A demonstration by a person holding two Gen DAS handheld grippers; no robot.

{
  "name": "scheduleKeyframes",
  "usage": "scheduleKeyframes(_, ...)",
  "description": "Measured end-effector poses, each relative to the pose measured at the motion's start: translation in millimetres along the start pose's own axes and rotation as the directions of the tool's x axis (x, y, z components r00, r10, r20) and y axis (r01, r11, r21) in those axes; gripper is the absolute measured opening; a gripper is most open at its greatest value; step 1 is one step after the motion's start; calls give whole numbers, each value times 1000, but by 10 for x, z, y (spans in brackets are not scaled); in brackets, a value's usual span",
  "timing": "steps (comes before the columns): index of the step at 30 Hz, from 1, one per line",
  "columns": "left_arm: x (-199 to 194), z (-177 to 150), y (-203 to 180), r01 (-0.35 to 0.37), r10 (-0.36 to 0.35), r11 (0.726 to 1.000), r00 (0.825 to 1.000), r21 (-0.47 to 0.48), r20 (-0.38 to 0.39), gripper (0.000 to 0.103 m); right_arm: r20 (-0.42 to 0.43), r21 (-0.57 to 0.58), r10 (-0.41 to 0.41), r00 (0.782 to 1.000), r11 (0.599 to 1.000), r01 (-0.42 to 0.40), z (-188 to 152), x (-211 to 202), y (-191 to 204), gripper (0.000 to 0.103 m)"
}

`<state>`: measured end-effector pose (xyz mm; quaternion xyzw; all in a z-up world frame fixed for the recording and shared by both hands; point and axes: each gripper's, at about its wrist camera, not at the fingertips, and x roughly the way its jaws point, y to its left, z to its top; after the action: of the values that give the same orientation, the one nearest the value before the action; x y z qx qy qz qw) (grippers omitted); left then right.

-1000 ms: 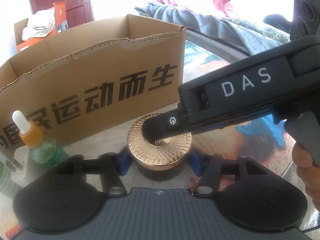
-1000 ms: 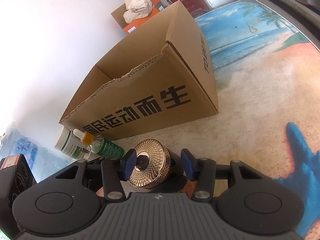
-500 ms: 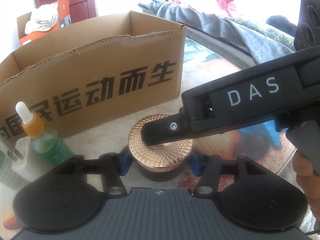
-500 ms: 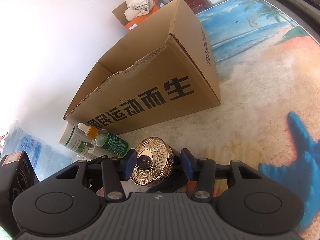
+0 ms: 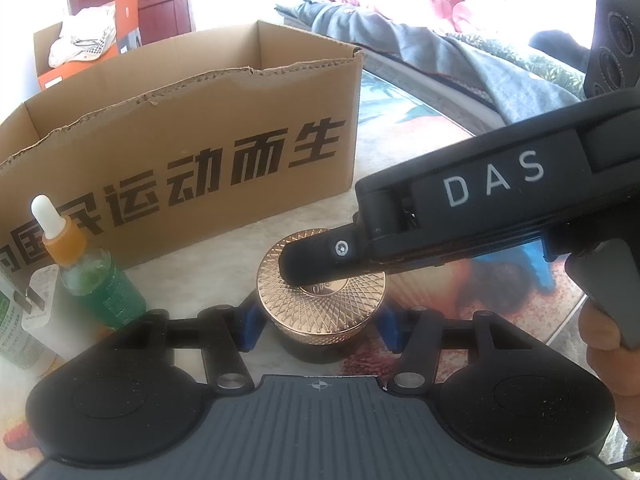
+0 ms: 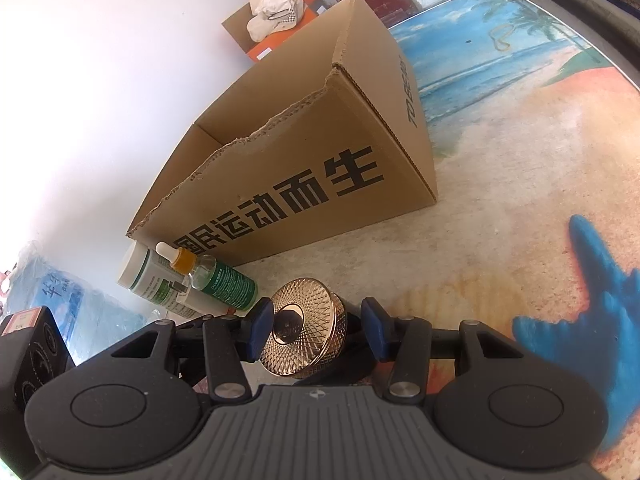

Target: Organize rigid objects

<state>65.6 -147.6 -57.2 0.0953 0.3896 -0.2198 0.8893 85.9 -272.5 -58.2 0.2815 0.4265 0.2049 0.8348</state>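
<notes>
A round jar with a gold, diamond-patterned lid [image 5: 322,298] and a dark body stands on the beach-print table between the blue pads of my left gripper [image 5: 320,326], which closes on its sides. My right gripper [image 6: 318,330] reaches in from the right, jaws apart; one finger [image 5: 320,264] lies across the lid's top, the other hidden below. In the right wrist view the jar [image 6: 306,328] appears tilted between the blue pads. An open cardboard box [image 5: 180,136] with black Chinese lettering stands just behind the jar.
A green dropper bottle [image 5: 94,276] with an orange collar stands left of the jar, beside white and green bottles [image 6: 150,276]. A grey cloth [image 5: 460,60] lies at the table's far right. A smaller box with white cloth [image 5: 80,46] sits beyond.
Both views have risen slightly, showing more of the box's inside. The jar stays between both grippers, the right finger still across its lid.
</notes>
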Motion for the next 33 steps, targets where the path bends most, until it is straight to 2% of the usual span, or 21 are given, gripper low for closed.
scheduleKeyframes(9, 65, 69, 37, 18, -18, 1000, 1000, -6, -9, 57, 2, 0, 1, 1000, 1000, -1, 7, 17, 6, 52)
scheduleKeyframes(33, 30, 56, 16, -4, 4, 1000, 1000, -4, -4, 57, -13, -19, 0, 1000, 1000, 0, -11, 59, 70, 52)
